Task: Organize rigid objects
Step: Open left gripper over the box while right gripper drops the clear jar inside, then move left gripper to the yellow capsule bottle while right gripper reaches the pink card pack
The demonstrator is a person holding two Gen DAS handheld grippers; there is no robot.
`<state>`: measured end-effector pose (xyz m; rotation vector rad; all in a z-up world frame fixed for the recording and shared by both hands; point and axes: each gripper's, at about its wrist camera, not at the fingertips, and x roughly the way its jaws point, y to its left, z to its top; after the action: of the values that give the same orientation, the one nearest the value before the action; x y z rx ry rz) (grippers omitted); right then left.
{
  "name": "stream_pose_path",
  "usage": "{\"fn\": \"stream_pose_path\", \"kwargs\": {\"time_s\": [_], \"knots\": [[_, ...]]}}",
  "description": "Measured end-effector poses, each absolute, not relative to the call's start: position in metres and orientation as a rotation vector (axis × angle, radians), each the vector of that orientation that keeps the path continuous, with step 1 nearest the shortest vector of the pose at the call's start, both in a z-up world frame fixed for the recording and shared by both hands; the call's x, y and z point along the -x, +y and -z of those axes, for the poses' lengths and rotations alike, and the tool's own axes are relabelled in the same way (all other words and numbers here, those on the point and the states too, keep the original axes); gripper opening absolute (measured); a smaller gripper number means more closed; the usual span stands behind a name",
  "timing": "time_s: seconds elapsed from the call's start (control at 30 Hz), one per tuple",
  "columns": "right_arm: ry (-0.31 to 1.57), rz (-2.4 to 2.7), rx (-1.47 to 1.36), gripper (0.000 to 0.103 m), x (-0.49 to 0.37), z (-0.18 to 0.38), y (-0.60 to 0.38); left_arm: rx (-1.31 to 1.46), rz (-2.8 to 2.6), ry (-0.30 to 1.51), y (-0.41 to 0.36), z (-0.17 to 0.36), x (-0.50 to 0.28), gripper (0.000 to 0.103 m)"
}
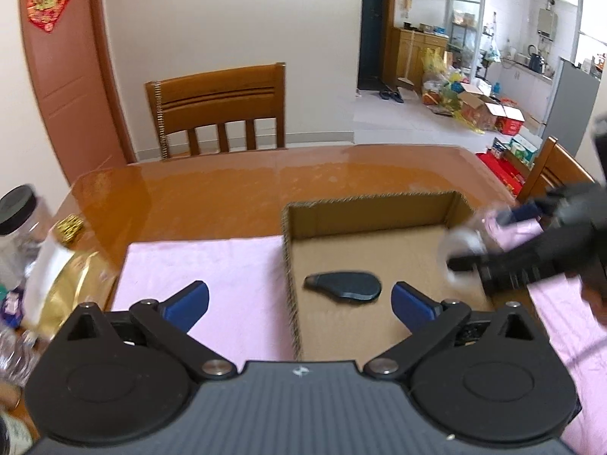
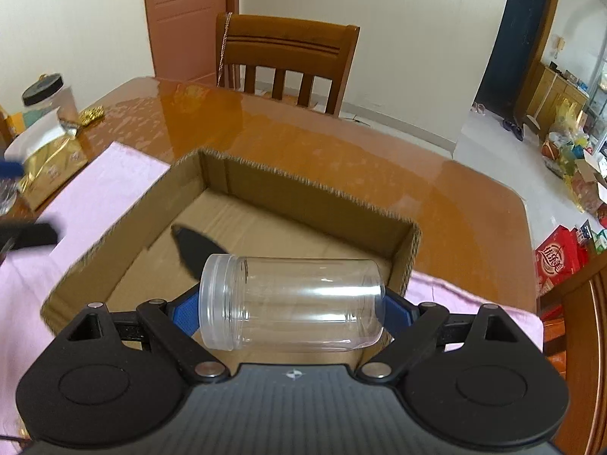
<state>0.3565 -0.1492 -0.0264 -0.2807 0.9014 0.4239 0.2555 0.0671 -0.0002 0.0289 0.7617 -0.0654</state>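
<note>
Task judged partly done: 1 dark flat object already lying on the floor of the cardboard box, a little toward 6 o'clock of the box's middle in the left wrist view.

Left gripper spread wide and holding nothing, the blue fingers well apart, 1 over the pink cloth and the other over the box floor, straddling the box's 9 o'clock wall.

Right gripper pinching a clear plastic jar end to end, jar on its side, open mouth toward 9 o'clock, lidless, carried above the box's 6 o'clock edge and not yet set down. Same jar seen blurred at 3 o'clock in the left wrist view, over the box's rim.

Left to do, as a judgement: lower the jar into the box beside the dark object and let go.

Possibly still to sort: a black-lidded jar, a gold packet and other oddments at 9 to 10 o'clock on the wooden table, outside the box; unclear whether these belong to the task
</note>
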Motion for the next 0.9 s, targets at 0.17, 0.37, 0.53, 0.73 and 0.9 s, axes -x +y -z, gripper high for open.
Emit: {"fn": "stream_pose_path", "kwargs": {"time_s": [0.17, 0.37, 0.53, 0.73, 0.9], "knots": [[0.867, -0.424, 0.316, 0.103, -0.365, 0.021, -0.139, -0.032, 0.042, 0.782, 0.075, 0.007, -0.227, 0.102], [0.861, -0.418, 0.315, 0.103, -0.343, 0.015, -0.143, -0.04, 0.024, 0.8, 0.08, 0.018, -0.198, 0.102], [0.847, -0.397, 0.311, 0.103, -0.311, 0.009, -0.152, -0.06, 0.012, 0.79, 0.076, 0.025, -0.176, 0.102], [0.838, -0.354, 0.257, 0.103, -0.264, 0.011, -0.168, -0.081, 0.026, 0.798, 0.069, 0.04, -0.146, 0.102], [0.838, -0.287, 0.212, 0.103, -0.221, 0.026, -0.183, -0.061, 0.058, 0.828, 0.063, 0.054, -0.126, 0.102]]}}
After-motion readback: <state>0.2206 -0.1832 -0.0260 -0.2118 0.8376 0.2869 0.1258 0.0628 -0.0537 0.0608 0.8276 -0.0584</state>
